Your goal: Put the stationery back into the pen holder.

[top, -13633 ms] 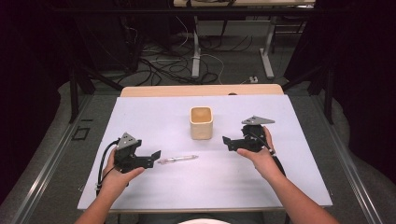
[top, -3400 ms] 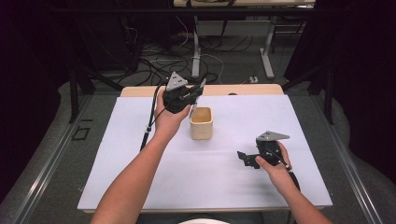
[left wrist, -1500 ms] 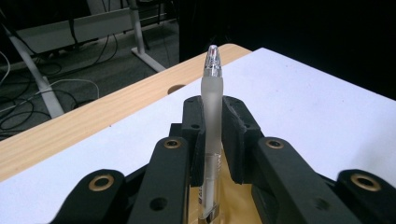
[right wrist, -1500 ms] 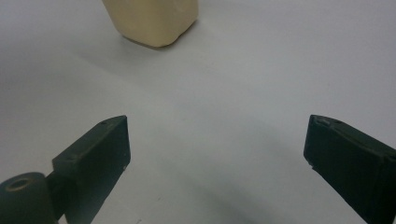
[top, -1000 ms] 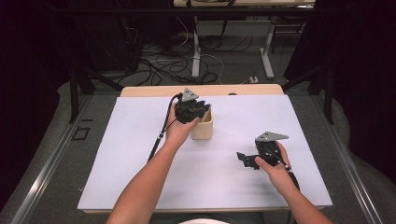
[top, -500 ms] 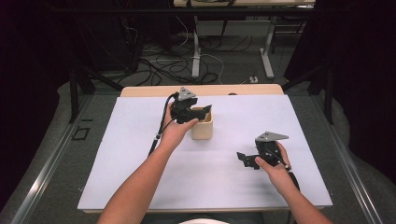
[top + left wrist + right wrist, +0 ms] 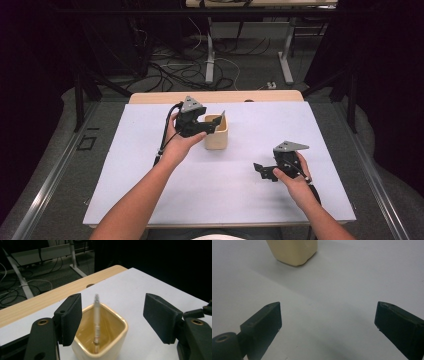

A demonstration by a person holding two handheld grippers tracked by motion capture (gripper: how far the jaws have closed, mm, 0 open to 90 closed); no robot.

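The pen (image 7: 96, 322) stands in the cream cup (image 7: 217, 132) mid-desk, released: the left gripper (image 7: 112, 320) jaws have just been opening, empty. Right gripper (image 7: 328, 327) gapes empty. Next, I judge, withdraw left without tipping the cup.

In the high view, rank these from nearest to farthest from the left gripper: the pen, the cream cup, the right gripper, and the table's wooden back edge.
1. Pen: just off the left gripper fingers, leaning in the cup.
2. Cream cup: directly below and beside them.
3. Wooden back edge: behind, across the white cover.
4. Right gripper: far off toward the front right.
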